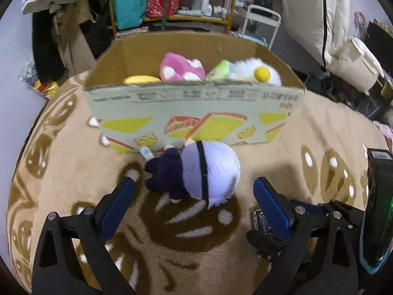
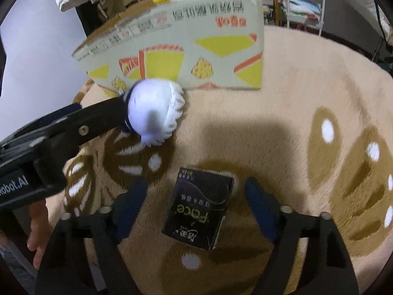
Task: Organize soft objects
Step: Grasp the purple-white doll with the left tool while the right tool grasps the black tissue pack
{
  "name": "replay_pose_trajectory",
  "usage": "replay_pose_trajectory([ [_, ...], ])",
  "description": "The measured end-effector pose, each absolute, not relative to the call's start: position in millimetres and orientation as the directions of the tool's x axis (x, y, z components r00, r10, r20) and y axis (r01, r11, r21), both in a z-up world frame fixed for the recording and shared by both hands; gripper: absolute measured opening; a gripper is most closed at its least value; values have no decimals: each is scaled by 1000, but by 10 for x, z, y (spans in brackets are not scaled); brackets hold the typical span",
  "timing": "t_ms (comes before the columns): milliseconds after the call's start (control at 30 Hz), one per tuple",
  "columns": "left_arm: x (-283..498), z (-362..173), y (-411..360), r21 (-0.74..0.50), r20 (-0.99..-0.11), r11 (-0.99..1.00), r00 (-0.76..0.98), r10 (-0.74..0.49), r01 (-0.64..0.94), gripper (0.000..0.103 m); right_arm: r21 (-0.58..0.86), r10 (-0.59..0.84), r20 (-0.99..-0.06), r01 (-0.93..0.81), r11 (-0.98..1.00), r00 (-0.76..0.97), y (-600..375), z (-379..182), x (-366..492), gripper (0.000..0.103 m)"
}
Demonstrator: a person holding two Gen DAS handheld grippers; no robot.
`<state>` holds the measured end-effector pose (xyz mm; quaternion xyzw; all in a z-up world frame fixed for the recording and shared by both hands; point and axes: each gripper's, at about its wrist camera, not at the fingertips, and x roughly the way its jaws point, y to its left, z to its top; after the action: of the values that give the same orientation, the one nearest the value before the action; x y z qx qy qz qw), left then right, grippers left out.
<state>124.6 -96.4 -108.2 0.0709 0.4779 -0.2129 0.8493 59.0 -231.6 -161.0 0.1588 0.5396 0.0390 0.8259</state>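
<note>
Plush doll with pale lilac head and navy body (image 1: 196, 172) lies on tan patterned fleece rug (image 1: 307, 132), just before printed cardboard box (image 1: 194, 113) that holds other soft toys. Our left gripper (image 1: 194, 191) spread wide, doll between fingers, no contact. Our right gripper (image 2: 196, 196) released around black rectangular tissue pack (image 2: 199, 211), pads clear of it. We judge: centre each item, squeeze gently, lift above near wall of box.

Printed cardboard box (image 1: 194, 113) walls off the far side of the tan plush rug (image 1: 319, 132); open rug lies right of the white-haired plush doll (image 1: 208, 169).
</note>
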Motion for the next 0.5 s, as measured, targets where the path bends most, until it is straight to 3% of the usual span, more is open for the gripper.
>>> replay_pose_trajectory([
  [67, 1265, -1140, -1013, -79, -852, 896, 437, -289, 438, 96, 299, 237, -894, 112, 948, 380, -2296, -1679, 601, 71],
  [100, 1273, -1171, -1036, -73, -857, 895, 432, -282, 440, 96, 285, 223, -900, 117, 951, 375, -2275, -1704, 581, 59],
  [133, 1279, -1196, -1054, -68, -860, 895, 429, -277, 441, 96, 264, 202, -906, 122, 957, 371, -2274, -1709, 583, 56],
  [500, 1410, -1389, -1292, -21, -867, 892, 435, -241, 452, 96, 211, 146, -903, 120, 970, 404, -2449, -1613, 667, 55],
])
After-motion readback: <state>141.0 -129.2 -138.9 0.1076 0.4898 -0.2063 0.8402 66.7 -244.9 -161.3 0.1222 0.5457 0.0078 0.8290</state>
